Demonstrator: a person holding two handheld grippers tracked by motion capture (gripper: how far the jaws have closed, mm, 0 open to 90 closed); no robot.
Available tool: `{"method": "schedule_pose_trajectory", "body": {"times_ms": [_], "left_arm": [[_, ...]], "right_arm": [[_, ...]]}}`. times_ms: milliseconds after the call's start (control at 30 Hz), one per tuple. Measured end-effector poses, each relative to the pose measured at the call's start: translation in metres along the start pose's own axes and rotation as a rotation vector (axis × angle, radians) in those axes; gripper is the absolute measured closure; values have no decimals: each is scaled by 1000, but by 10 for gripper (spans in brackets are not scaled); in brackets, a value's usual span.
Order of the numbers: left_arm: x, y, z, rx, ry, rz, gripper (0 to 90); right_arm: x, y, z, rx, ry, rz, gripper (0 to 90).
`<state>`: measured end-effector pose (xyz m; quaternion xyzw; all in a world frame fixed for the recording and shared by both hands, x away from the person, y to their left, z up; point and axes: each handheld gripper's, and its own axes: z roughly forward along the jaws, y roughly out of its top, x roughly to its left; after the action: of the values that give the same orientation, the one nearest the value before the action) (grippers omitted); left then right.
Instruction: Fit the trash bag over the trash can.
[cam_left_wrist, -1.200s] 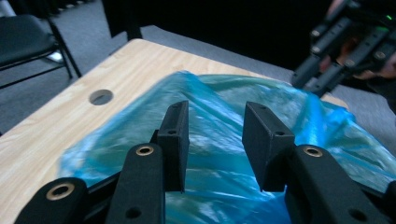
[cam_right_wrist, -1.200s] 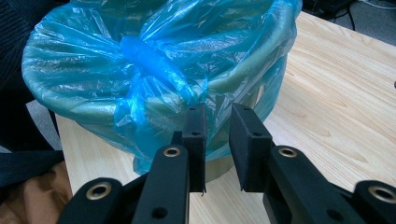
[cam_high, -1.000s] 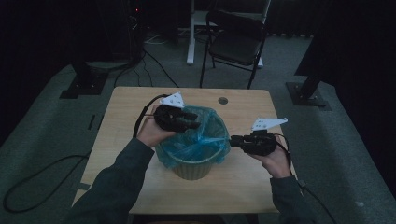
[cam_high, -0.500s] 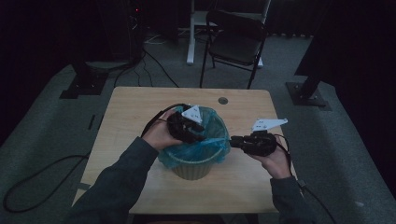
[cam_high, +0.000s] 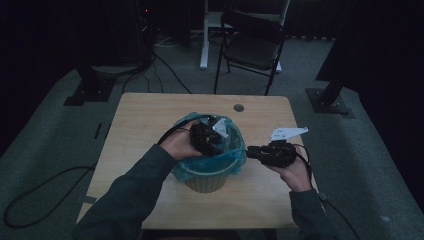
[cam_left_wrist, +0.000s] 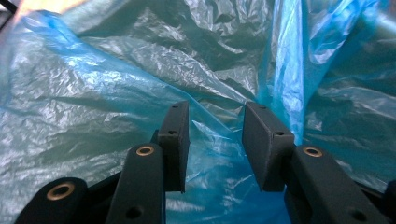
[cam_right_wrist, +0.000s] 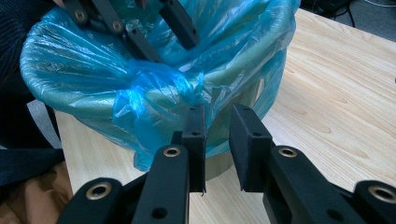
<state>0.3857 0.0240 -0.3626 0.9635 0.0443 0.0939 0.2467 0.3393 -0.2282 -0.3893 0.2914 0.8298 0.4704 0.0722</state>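
A beige bin (cam_high: 205, 182) lined with a crinkled blue plastic bag (cam_high: 235, 150) stands in the middle of the wooden table (cam_high: 145, 115). My left gripper (cam_high: 212, 140) reaches down into the bin's mouth. In the left gripper view it (cam_left_wrist: 215, 140) is open, with the bag's inner wall (cam_left_wrist: 116, 93) just beyond its jaws and nothing between them. My right gripper (cam_high: 250, 151) hovers just right of the bin's rim. Its jaws (cam_right_wrist: 217, 126) stand a narrow gap apart, pointing at the bag's overhanging edge (cam_right_wrist: 159, 93), with no plastic pinched. The left gripper (cam_right_wrist: 163, 39) also appears above the bag.
A small round hole (cam_high: 239, 107) sits in the table behind the bin. A black folding chair (cam_high: 252, 45) stands beyond the far edge. Dark stand bases (cam_high: 87, 92) (cam_high: 330, 100) and cables lie on the floor at both sides.
My left gripper has moved from the bin's back-left rim rightward and down into its mouth. The right gripper has stayed beside the bin.
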Motion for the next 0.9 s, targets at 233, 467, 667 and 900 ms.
{"method": "schedule_pose_trajectory", "body": {"times_ms": [233, 467, 667, 900], "left_arm": [[2, 3, 18, 111, 3, 1, 605], [3, 4, 26, 182, 10, 18, 586], [0, 3, 32, 231, 28, 37, 576], [0, 1, 19, 132, 62, 10, 577]], "right_arm": [[0, 0, -2, -4, -2, 0, 763], [0, 0, -2, -5, -1, -1, 763], [0, 1, -2, -6, 0, -3, 761], [0, 0, -4, -12, -3, -1, 749]]}}
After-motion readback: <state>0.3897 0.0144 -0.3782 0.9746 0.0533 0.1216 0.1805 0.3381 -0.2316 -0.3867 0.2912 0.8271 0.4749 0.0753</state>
